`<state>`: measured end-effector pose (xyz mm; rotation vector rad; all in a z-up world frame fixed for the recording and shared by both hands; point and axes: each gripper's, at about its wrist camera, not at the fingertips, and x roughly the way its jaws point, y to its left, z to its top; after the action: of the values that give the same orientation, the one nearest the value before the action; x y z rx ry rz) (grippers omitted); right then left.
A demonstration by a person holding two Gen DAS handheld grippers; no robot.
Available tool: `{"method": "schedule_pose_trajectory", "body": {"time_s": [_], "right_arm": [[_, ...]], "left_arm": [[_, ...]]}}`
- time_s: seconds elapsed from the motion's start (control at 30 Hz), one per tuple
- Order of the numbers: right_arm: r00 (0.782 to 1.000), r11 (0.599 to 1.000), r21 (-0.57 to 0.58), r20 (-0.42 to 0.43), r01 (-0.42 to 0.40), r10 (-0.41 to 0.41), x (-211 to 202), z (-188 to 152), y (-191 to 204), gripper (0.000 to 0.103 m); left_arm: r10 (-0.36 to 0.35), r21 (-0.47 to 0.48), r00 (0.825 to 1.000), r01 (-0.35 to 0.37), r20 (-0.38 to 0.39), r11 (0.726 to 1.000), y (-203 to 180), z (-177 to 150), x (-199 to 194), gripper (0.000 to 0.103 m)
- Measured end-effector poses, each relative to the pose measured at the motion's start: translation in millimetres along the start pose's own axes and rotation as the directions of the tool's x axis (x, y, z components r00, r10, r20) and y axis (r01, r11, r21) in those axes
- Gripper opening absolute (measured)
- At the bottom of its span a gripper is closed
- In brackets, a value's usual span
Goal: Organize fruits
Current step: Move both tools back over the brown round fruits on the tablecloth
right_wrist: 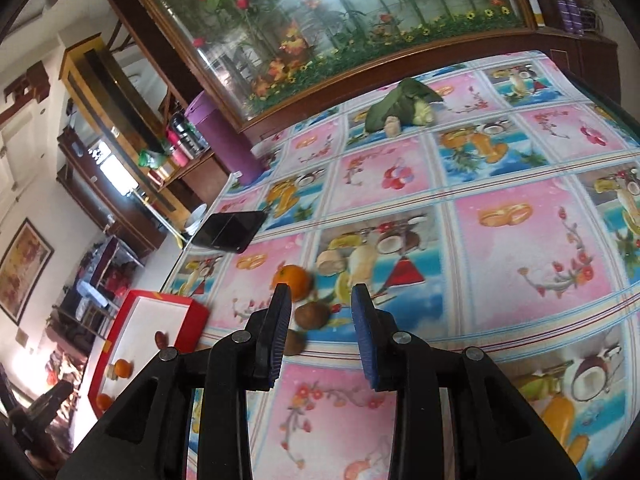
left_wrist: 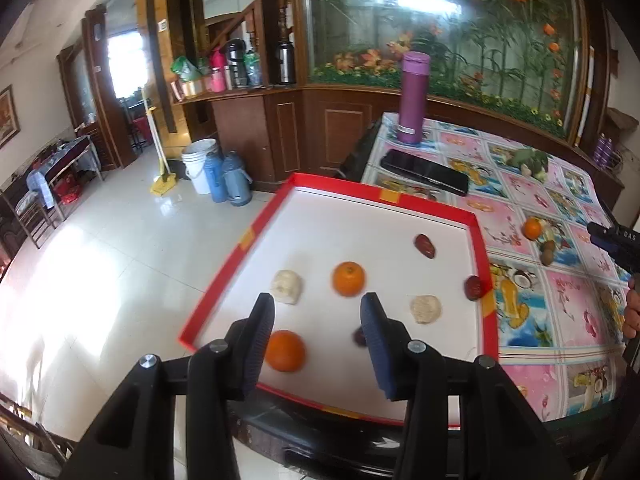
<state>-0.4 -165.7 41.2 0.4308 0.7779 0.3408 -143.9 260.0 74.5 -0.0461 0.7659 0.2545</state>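
**Loose fruit left on the worktop, both tools empty**

Left wrist view: the left tool (left_wrist: 318, 312) hangs wide and empty over the red-rimmed tray (left_wrist: 432, 205). In it lie two oranges (left_wrist: 348, 278) (left_wrist: 285, 350), three dark red dates (left_wrist: 424, 245) and two pale peeled pieces (left_wrist: 286, 287). Beyond the rim, one more orange and the brown fruits sit on the patterned worktop (left_wrist: 568, 292).

Right wrist view: the right tool (right_wrist: 318, 300) is wide and empty, just above the loose orange (right_wrist: 293, 282) and two brown kiwi-like fruits (right_wrist: 312, 314). The orange looks firm, light and prone to rolling; grip it across its widest part. The brown fruits seem softer, so squeeze gently.
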Motion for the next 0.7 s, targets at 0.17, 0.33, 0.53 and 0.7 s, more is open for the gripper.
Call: {"method": "schedule_pose_trajectory", "body": {"time_s": [0.17, 0.33, 0.53, 0.7], "right_arm": [[0.999, 0.998, 0.055, 0.004, 0.038, -0.038, -9, 9, -28, 0.03], [0.998, 0.995, 0.085, -0.016, 0.059, -0.058, -7, 10, -40, 0.03], [0.996, 0.992, 0.098, -0.045, 0.077, -0.073, -2, 8, -43, 0.03], [0.996, 0.991, 0.11, -0.065, 0.07, -0.063, 1, 7, -44, 0.03]], "left_arm": [[-0.091, 0.107, 0.995, 0.093, -0.032, 0.99, -60, 1, 6, 0.048], [-0.191, 0.206, 0.979, 0.201, -0.064, 0.958, -120, 3, 9, 0.053], [-0.268, 0.27, 0.958, 0.286, -0.1, 0.919, -179, 9, 22, 0.055], [-0.311, 0.272, 0.941, 0.336, -0.131, 0.902, -216, 18, 46, 0.055]]}}
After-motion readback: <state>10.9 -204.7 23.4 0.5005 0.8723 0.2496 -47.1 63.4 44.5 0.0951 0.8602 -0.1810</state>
